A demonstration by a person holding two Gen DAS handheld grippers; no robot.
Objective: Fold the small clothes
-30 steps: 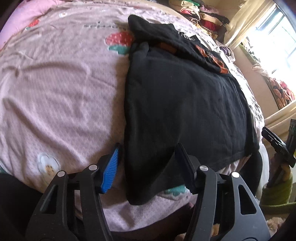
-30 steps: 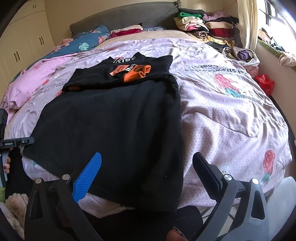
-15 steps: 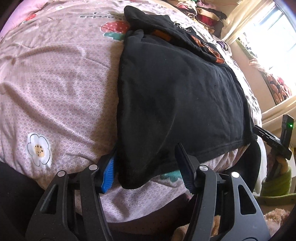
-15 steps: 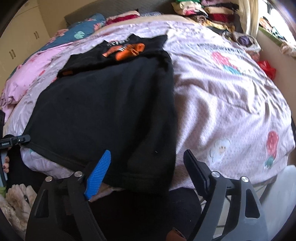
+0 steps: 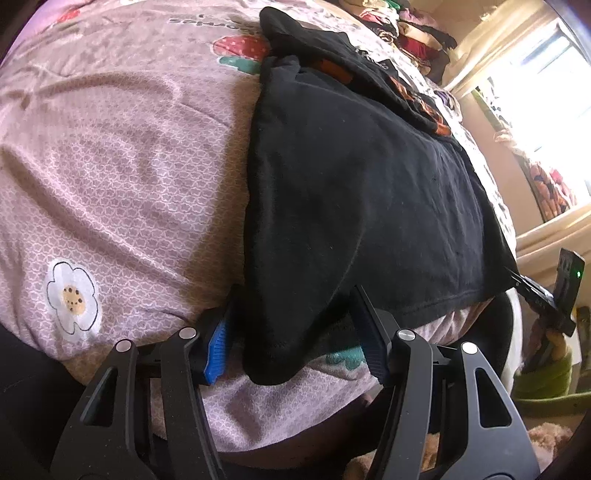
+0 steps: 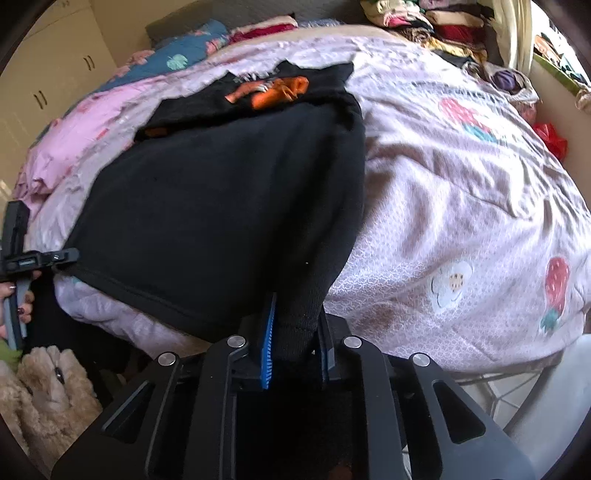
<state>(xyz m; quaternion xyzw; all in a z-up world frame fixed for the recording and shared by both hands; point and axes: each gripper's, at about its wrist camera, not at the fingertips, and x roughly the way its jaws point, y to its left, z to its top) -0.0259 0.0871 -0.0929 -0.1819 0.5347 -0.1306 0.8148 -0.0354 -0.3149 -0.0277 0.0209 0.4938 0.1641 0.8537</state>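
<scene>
Left wrist view: a black garment [image 5: 354, 192] is seen spread flat on a bed covered by a pink quilt [image 5: 122, 177], with its hem at the near edge of the bed and its long axis running away toward the far end. The far part is folded back over the body, so that an orange print [image 5: 417, 99] is exposed; pale lettering beside it is too blurred to be read. Writing printed on the quilt above a strawberry motif is also illegible.

The near left corner of the hem is straddled by the left tongs [image 5: 291, 332], whose jaws are closing and stand partly apart; cloth lies between them, and whether it is yet pressed from both sides cannot be told.

In the right wrist view, the near right corner of the garment is pinched between the blue pads of the right tongs [image 6: 293, 332], whose jaws are closing and almost together, with the cloth bunched in the narrow gap. The orange print [image 6: 273, 90] is seen at the far end, its lettering unreadable. A stack of folded clothes [image 6: 436, 22] is seen at the head of the bed.
</scene>
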